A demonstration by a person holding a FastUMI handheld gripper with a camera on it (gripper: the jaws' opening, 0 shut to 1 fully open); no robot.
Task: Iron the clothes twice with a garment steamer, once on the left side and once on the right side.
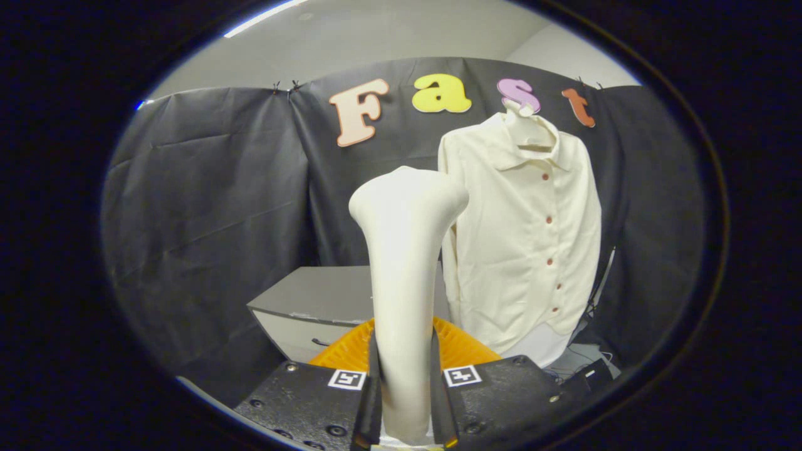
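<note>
The garment steamer stands up tall between the two fingers of the gripper. Both fingers press on its handle, one on each side, so it is held tight. Its wide head is at the top and leans toward the shirt.

The shirt is pale and has a row of small dark buttons down the front. It hangs on a hanger in front of the black cloth wall. It is beyond the fingers and a little to the right of the steamer. The head of the steamer looks close to the shirt's left sleeve, but I cannot tell if it is touching.

Behind the steamer handle is a grey box, and an orange thing with ridges sits just past the fingers.

I think the job is near its start. The steamer is picked up and lifted, so that part is done. Nothing here shows if either side of the shirt has been steamed. So the stroke on the left side and the stroke on the right side may both be left to do.
</note>
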